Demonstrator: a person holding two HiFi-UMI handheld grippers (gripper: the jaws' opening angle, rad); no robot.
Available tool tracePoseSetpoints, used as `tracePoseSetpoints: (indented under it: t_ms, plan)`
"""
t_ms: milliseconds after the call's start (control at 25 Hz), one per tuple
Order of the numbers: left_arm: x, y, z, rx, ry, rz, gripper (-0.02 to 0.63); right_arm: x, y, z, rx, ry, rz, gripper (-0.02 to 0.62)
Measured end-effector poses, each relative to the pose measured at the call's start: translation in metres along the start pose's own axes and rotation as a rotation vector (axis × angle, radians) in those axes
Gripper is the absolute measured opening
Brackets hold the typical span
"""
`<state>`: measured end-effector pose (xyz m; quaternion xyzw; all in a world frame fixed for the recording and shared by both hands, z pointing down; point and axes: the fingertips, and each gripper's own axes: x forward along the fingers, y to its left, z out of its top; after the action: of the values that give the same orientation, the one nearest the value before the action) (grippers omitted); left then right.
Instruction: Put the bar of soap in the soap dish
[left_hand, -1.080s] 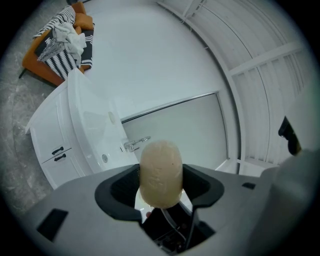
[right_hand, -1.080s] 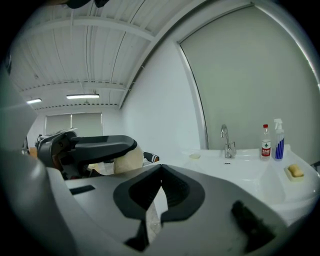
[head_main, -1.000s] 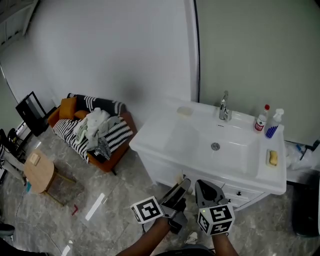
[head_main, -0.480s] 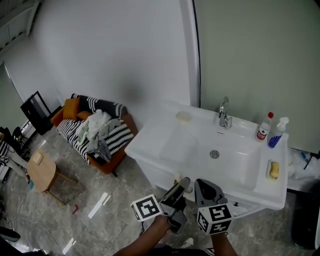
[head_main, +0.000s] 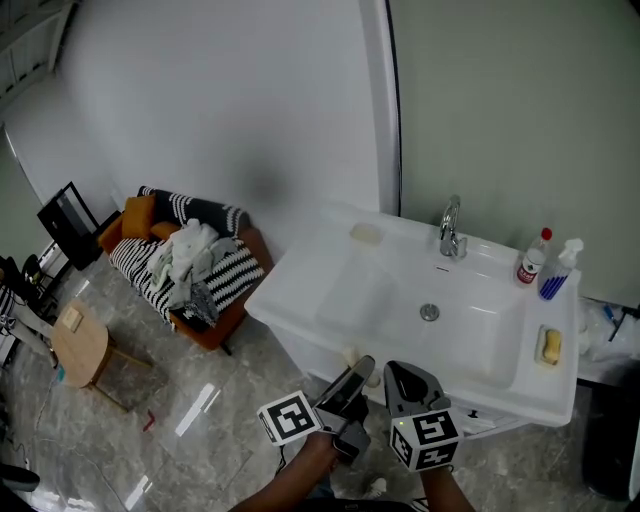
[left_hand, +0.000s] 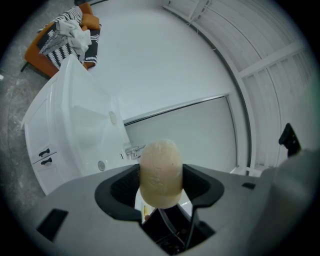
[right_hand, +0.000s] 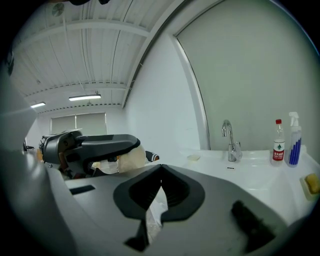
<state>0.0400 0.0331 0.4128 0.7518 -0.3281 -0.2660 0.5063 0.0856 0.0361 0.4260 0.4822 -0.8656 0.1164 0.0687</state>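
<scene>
Left claw is clamped on the pale cream bar of soap, long axis poking forward past the tips, right claw is pinched closed and empty, and what I take for the small pale soap dish sits well ahead on the back-left corner of the white tabletop.

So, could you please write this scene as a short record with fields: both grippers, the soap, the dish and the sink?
left gripper: shut on the bar of soap, in front of the sink
right gripper: shut, holds nothing
bar of soap: cream, upright between the left jaws
soap dish: probably the small pale dish at the sink's back left corner, looks empty
sink: white, faucet at the back
task: soap not yet in the dish
</scene>
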Motion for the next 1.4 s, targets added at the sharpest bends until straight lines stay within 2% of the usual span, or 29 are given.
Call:
tracePoseSetpoints:
  t_ms: [160,320,520,640,840,1000,1400]
  plan:
    - [0.008,0.012,0.016,-0.02,0.012,-0.01,0.265,0.02,-0.002,0.0,-0.003,0.01,-0.02,0.012]
    - [0.021,0.014,0.037,-0.094,0.017,-0.058,0.265,0.045,-0.002,0.005,-0.002,0.015,-0.042,0.012]
    - [0.031,0.035,0.069,-0.044,0.057,-0.031,0.265,0.08,-0.003,0.013,-0.001,0.023,-0.07,0.012]
    - [0.038,0.04,0.088,-0.078,0.068,-0.051,0.265,0.101,-0.001,0.02,-0.005,0.027,-0.087,0.012]
    - [0.046,0.05,0.121,-0.081,0.093,-0.062,0.265,0.134,0.005,0.031,-0.013,0.03,-0.112,0.012]
    - [0.045,0.065,0.149,-0.059,0.112,-0.055,0.265,0.162,0.014,0.035,-0.013,0.032,-0.128,0.012]
    - [0.044,0.081,0.216,-0.055,0.162,-0.094,0.265,0.221,0.04,0.054,-0.029,0.026,-0.182,0.012]
